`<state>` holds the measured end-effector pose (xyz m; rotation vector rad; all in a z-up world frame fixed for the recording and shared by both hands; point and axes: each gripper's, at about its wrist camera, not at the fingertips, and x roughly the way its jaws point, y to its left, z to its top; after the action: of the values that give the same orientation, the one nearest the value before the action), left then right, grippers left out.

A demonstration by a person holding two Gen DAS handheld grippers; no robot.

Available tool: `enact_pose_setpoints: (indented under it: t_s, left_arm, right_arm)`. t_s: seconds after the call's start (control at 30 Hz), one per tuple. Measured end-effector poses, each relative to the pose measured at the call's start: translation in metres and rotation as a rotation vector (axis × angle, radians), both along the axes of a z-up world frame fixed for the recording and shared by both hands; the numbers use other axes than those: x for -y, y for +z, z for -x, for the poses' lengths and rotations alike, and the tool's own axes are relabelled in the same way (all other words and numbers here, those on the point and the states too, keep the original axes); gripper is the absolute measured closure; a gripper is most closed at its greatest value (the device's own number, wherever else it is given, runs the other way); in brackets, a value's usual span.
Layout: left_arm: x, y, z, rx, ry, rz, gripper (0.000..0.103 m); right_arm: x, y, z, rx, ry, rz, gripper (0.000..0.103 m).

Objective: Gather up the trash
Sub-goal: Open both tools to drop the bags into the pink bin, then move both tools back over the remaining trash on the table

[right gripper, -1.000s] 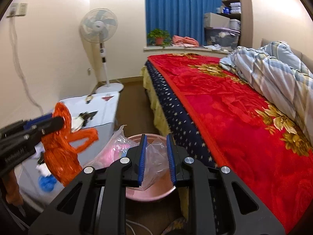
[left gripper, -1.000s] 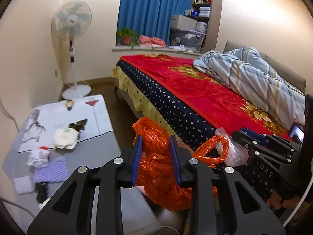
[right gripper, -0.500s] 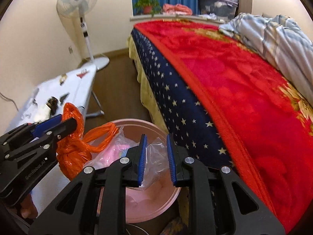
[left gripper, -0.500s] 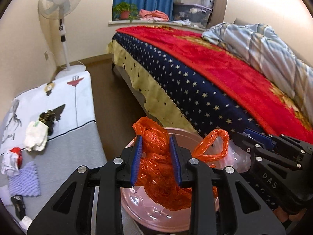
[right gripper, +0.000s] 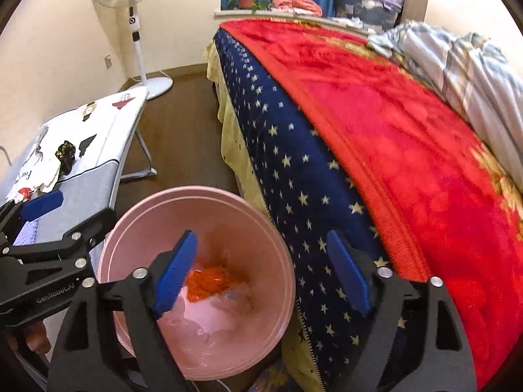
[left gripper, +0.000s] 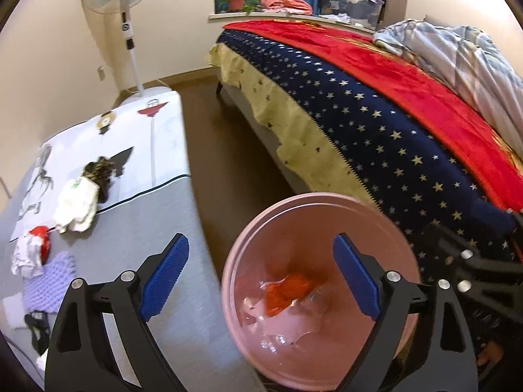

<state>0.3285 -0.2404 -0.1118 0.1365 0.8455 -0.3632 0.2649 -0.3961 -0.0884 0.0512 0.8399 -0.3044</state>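
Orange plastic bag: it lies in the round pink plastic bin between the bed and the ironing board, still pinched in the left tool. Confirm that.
Not quite. The orange plastic bag does lie inside the round pink plastic bin between the bed and the ironing board, but the left tool no longer pinches it: the left wrist view shows its jaws opening, nothing between them.

One bin (left gripper: 327, 202); two bags (left gripper: 287, 290)

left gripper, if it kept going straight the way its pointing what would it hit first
Most likely the pink bin: the left gripper, jaws opening with nothing between them, aims into its mouth, so it would meet the orange bag lying inside. Depth is hard to judge.
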Motion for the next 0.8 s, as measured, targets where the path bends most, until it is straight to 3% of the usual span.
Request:
enact_pose_setpoints:
  t_s: [0.17, 0.3, 0.47, 0.6, 0.7, 0.8]
  left_arm:
    - [-0.033, 0.016, 0.016, 0.009, 0.065, -0.005, 0.016]
    - [-0.069, 0.038, 0.043, 0.052, 0.100, -0.007, 0.016]
    - [-0.121, 0.073, 0.095, 0.159, 0.114, 0.017, 0.016]
    - [-0.151, 0.091, 0.133, 0.268, 0.142, -0.032, 0.016]
    - [-0.173, 0.102, 0.163, 0.319, 0.164, -0.042, 0.016]
    - [-0.193, 0.105, 0.192, 0.307, 0.180, -0.006, 0.016]
  right_arm:
    - [-0.016, 0.035, 0.024, 0.137, 0.025, 0.068, 0.006]
    - [-0.037, 0.065, 0.055, 0.254, 0.054, 0.132, 0.005]
    - [-0.063, 0.102, 0.113, 0.389, 0.061, 0.128, 0.005]
    - [-0.085, 0.122, 0.172, 0.516, 0.060, 0.113, 0.005]
    - [-0.100, 0.118, 0.206, 0.527, 0.074, 0.077, 0.005]
    - [-0.114, 0.104, 0.230, 0.469, 0.134, 0.002, 0.005]
